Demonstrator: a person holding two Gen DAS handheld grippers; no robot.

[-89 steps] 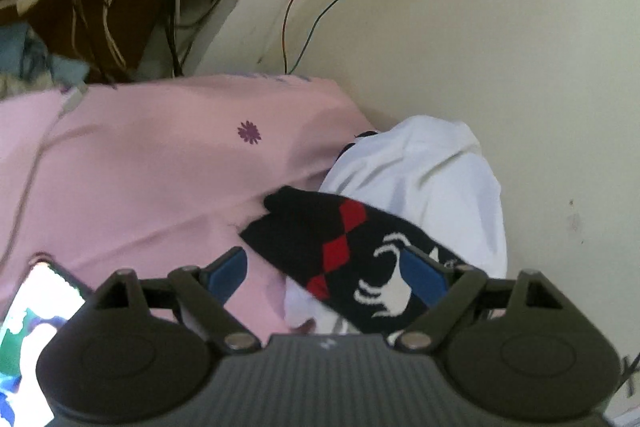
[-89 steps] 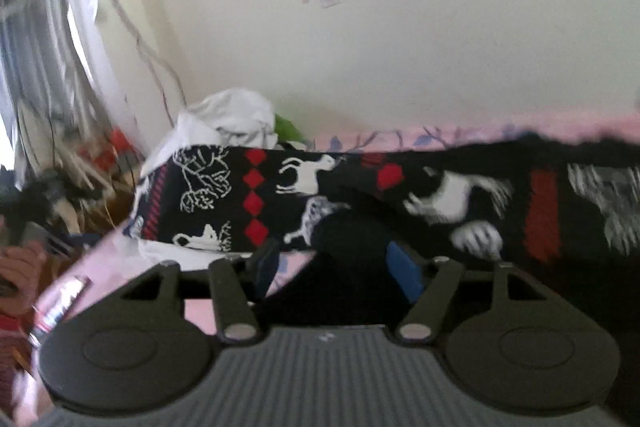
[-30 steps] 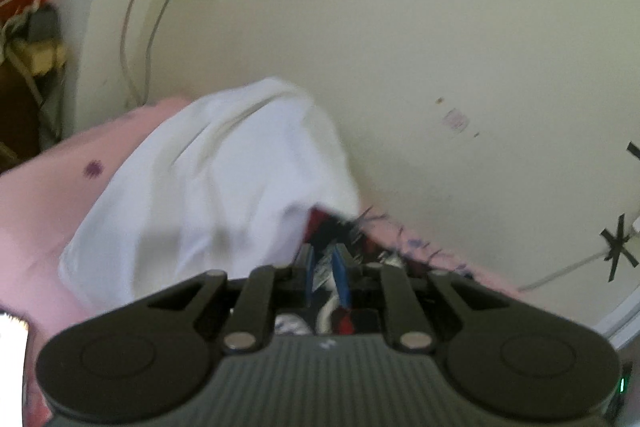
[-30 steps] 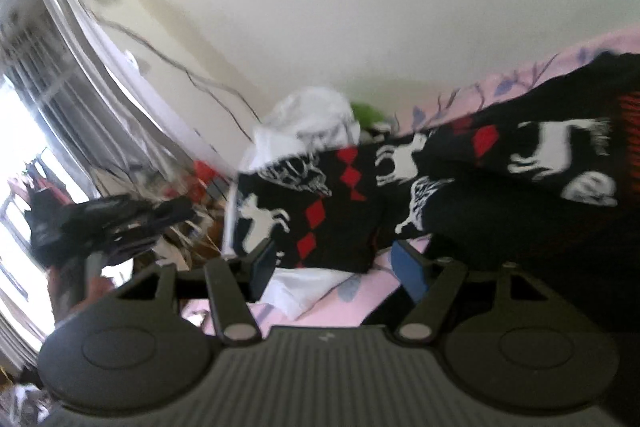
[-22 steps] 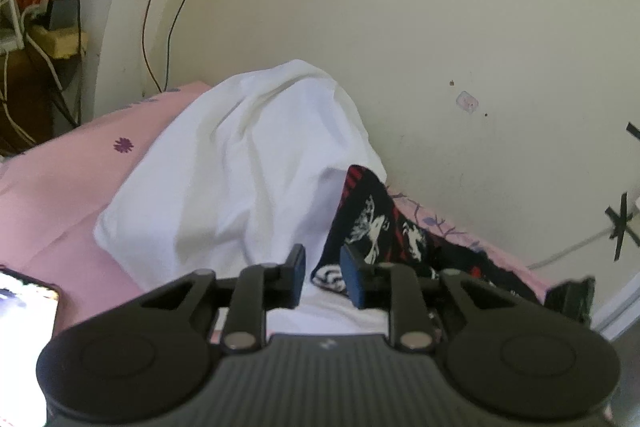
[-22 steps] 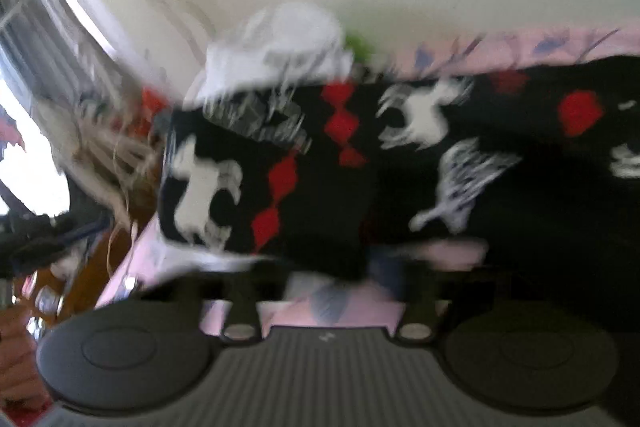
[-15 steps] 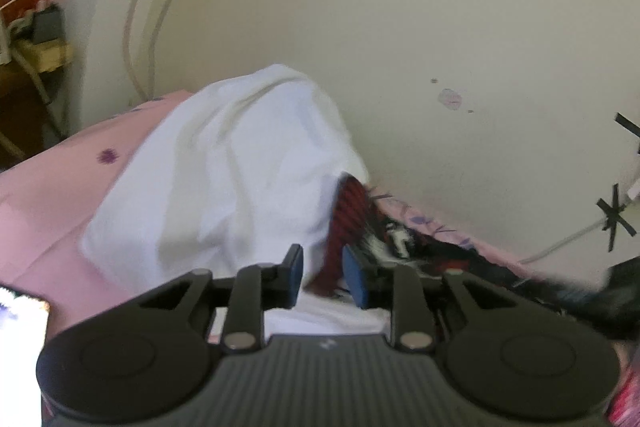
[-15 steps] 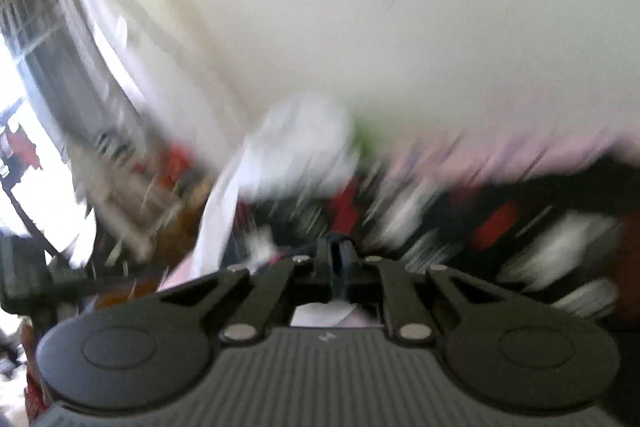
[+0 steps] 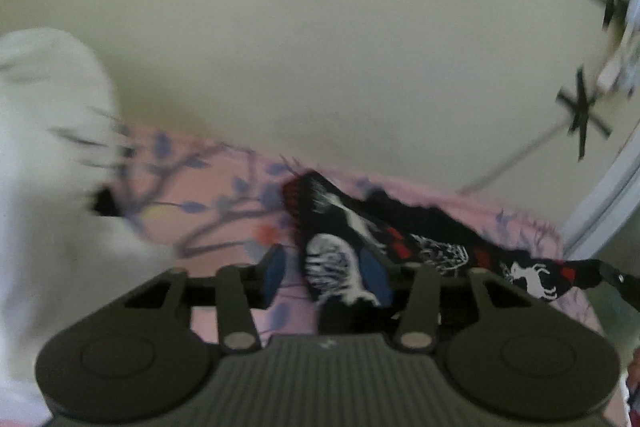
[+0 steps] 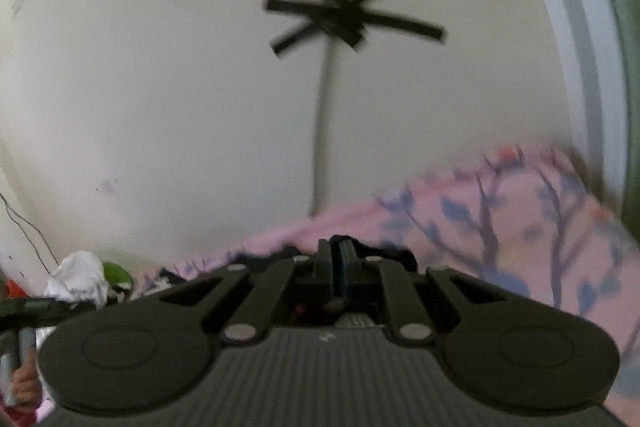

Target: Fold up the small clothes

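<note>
Left wrist view: risk is the black patterned garment (image 9: 384, 247) slipping, since the left gripper (image 9: 324, 273) jaws are spread with cloth only between them. Right gripper (image 10: 335, 267) jaws press together on its dark edge. Garment lies on the pink bedsheet (image 9: 208, 203), right of the white cloth (image 9: 44, 167).

I can read no words, brand names or numbers anywhere. My patterned black garment (image 9: 404, 247) carries only white animal figures and red diamonds, and the wall (image 10: 200, 99) above it shows only black tape crosses.
</note>
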